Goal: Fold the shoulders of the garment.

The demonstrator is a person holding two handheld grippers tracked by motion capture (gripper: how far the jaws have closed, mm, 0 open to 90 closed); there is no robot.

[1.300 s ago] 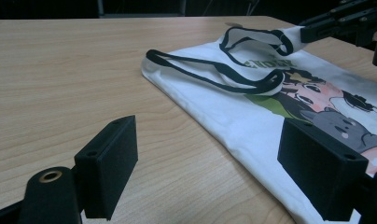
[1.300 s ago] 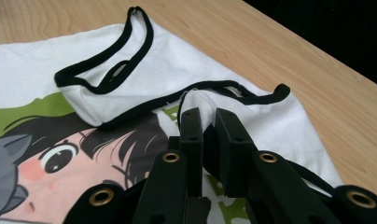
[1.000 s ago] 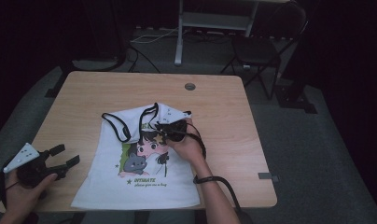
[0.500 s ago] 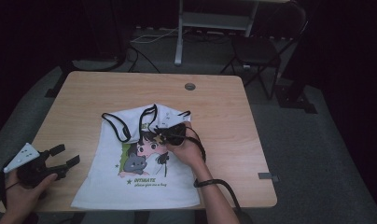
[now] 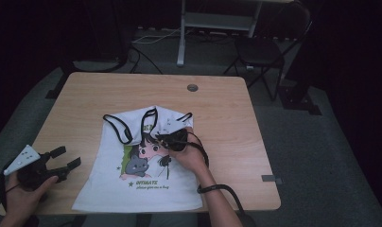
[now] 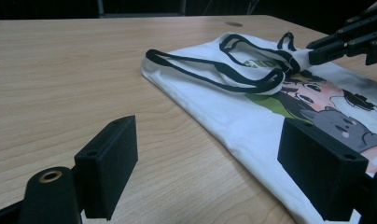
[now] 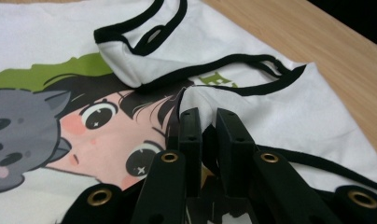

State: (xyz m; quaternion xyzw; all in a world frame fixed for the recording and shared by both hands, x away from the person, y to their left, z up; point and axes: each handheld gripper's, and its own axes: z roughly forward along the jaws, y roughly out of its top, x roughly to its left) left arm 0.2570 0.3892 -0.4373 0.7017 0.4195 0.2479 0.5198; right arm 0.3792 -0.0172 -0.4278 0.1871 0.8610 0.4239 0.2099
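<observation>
A white sleeveless shirt (image 5: 142, 187) with black trim and a cartoon print lies flat on the wooden table (image 5: 85, 99). Its upper right shoulder is folded over onto the print. My right gripper (image 5: 162, 138) rests on that fold, shut on a pinch of white cloth; in the right gripper view the shirt (image 7: 46, 37) bunches up between the nearly closed jaws of the right gripper (image 7: 207, 119). My left gripper (image 5: 67, 157) stands open at the table's near left, just left of the hem. In the left gripper view the left gripper (image 6: 210, 172) holds nothing, with the shirt (image 6: 233, 116) ahead.
A round cable hole (image 5: 192, 88) sits near the table's far edge. A dark chair (image 5: 264, 49) and a metal stand (image 5: 182, 33) are beyond the table on the carpet. Bare wood lies left of and behind the shirt.
My right hand has eased slightly toward the near edge with the pinched fold. The left gripper has stayed put.
</observation>
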